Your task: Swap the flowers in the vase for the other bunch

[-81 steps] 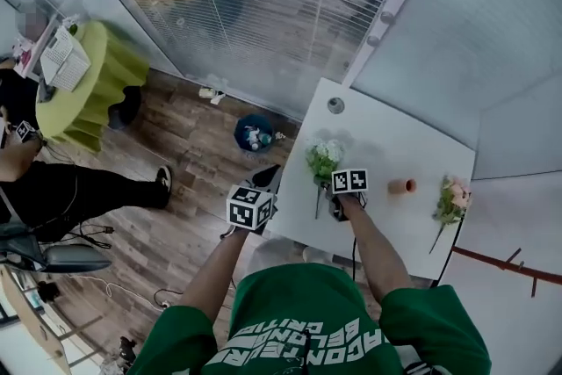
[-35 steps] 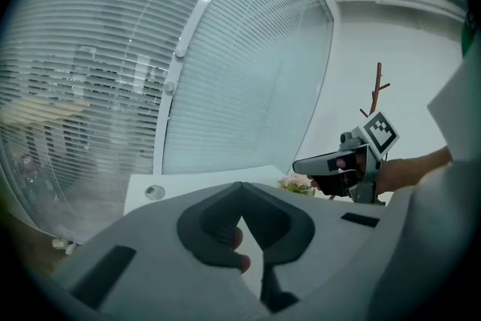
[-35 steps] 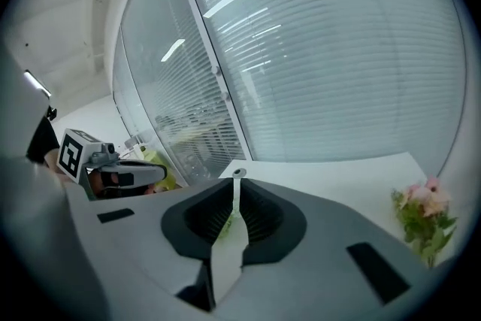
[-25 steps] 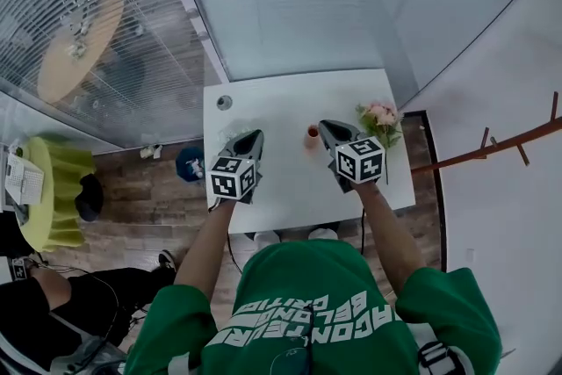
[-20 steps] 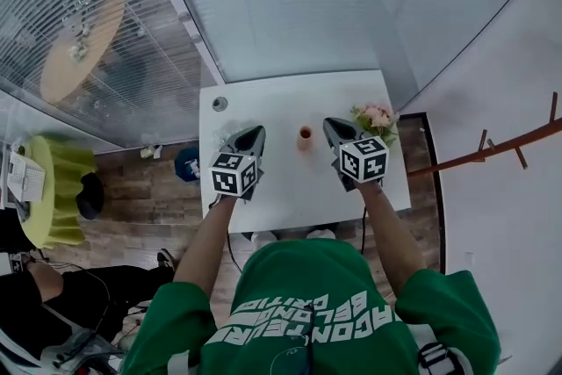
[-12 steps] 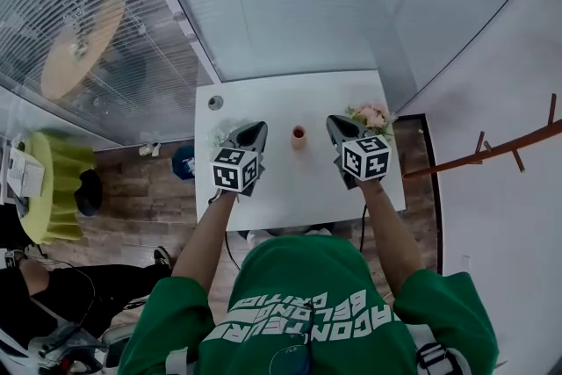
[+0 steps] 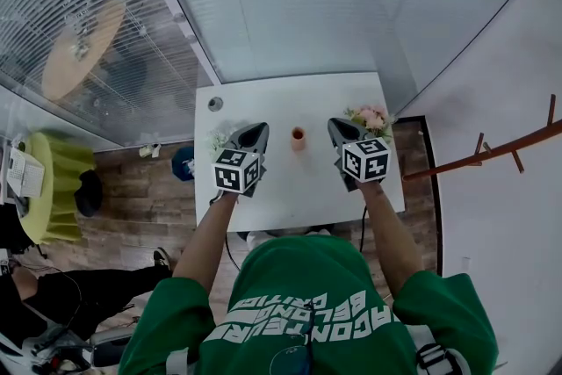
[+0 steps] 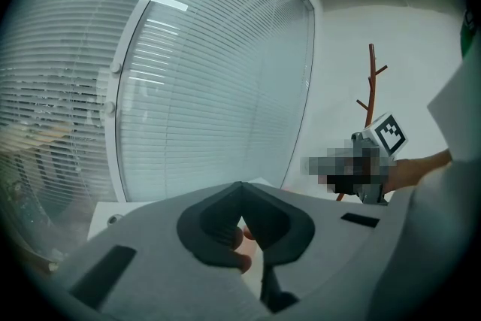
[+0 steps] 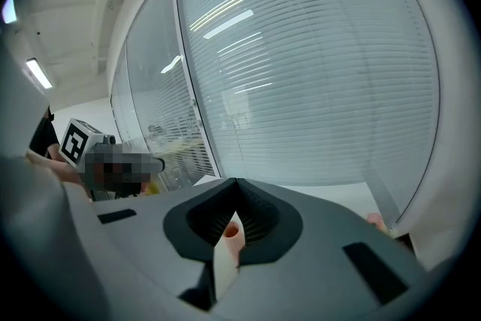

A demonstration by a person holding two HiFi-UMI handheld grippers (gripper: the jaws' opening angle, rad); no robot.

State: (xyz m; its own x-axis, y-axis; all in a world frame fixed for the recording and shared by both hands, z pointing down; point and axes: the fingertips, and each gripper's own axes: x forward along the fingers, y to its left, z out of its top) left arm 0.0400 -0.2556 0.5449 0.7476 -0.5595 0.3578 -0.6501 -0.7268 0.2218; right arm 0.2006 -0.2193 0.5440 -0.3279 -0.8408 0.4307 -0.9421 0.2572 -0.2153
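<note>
A small terracotta vase [image 7: 298, 136] stands upright with nothing in it near the middle of the white table [image 7: 290, 97]. My left gripper [image 7: 256, 131] hovers just left of the vase, jaws shut and holding nothing. A white-and-green bunch [image 7: 217, 139] lies behind it, mostly hidden. My right gripper [image 7: 336, 126] is just right of the vase, shut and holding nothing. The pink bunch [image 7: 371, 116] lies beside it near the table's right edge. In the right gripper view the vase [image 9: 233, 235] shows through the gap below the gripper's [image 9: 235, 182] tips. The left gripper [image 8: 240, 186] view shows the same vase [image 8: 242, 246].
A round grommet [image 7: 215, 104] sits in the table's far left corner. A glass wall with blinds [image 7: 290, 4] runs behind the table. A wooden coat rack [image 7: 492, 149] stands to the right. A blue bin [image 7: 182, 161] is on the floor at the left.
The head view has swung round to face the table squarely. Over the last second both grippers shifted slightly right over the table, the right one nearer the pink bunch. Jaws stayed shut.
</note>
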